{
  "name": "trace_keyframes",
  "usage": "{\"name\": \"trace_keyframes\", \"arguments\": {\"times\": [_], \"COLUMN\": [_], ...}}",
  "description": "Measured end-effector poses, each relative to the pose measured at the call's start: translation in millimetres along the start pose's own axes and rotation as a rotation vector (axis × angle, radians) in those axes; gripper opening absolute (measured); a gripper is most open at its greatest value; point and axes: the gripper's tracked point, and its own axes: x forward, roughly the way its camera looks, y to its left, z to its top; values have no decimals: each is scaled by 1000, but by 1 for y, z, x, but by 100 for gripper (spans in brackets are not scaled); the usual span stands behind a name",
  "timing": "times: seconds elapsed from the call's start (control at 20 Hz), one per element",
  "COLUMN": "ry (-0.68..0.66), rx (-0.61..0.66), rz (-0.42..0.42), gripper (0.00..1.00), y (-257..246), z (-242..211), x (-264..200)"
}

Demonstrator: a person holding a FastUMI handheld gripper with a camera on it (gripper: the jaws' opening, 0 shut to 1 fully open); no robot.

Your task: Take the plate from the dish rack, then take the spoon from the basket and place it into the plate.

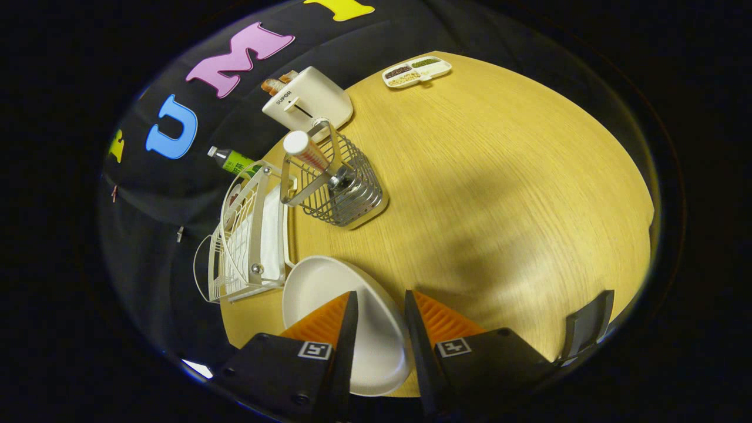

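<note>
Two fingers of the hand-held gripper stand apart, released, with nothing pressed between them. Under and between them lies the white plate, flat on the wooden tabletop; one finger overlaps its middle, and its rim runs across the gap toward the other finger. Whether the fingers touch the plate or hang above it cannot be told.

Just beyond the plate, on the far side from the fingers, stands the white wire dish rack at the tabletop's edge, with a white sheet or tray inside it. Beside the rack, farther along the tabletop, sits the wire basket. The spoon leans inside it, its pale, red-striped handle sticking up and out over the rim, its lower end down among the wires. The spoon is well apart from the fingers, ahead of them past the plate.

Behind the basket stands a white toaster with something brown in its slots. A green bottle lies near the rack's far end. A divided snack tray rests at the far edge.
</note>
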Motion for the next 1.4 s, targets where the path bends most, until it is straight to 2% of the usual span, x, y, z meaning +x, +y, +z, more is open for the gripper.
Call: {"name": "trace_keyframes", "arguments": {"times": [0.1,0.35,0.55,0.7,0.8,1.05,1.2,1.25,1.4], "ry": [-25,-172,-290,-287,-254,-193,-186,-185,-175], "rx": [-32,-288,-534,-678,-713,-735,-719,-716,-684], "rz": [-14,-40,-36,-35,-25,-59,-59,-63,-76], "gripper": [61,71,71,71,72,64,56,51,29], "y": [-3,11,49,65,70,63,64,64,61], "z": [6,47,91,109,110,114,120,121,123], "x": [-10,-59,-97,-91,-77,-39,-25,-22,-15]}}
